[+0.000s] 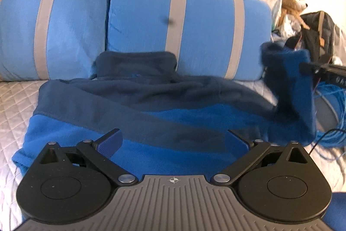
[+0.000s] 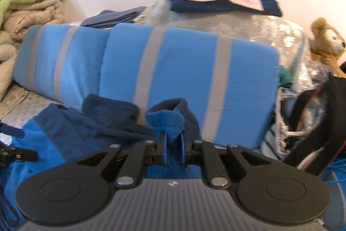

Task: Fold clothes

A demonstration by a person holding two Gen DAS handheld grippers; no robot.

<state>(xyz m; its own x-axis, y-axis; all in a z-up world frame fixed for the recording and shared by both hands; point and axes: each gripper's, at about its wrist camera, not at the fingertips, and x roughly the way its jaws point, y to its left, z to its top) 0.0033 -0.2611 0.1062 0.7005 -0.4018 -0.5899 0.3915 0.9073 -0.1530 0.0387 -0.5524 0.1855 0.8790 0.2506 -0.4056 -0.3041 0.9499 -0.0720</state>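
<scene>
A blue fleece top [image 1: 140, 114] with a navy upper part lies spread on the quilted bed, its collar against the striped pillows. My left gripper [image 1: 173, 140] hovers open just above its lower half, nothing between the fingers. In the same view my right gripper [image 1: 307, 67] comes in from the right and lifts the top's sleeve [image 1: 287, 83] off the bed. From the right wrist view, my right gripper [image 2: 174, 142] is shut on the sleeve cuff [image 2: 166, 120], which bunches up above the pads.
Two blue pillows with grey stripes [image 1: 138, 21] stand behind the top. Folded dark clothes [image 2: 218, 2] rest on a covered pile behind them. A teddy bear [image 1: 292, 1] and a black bag [image 1: 317, 34] sit at the right, blankets [image 2: 28, 12] at the left.
</scene>
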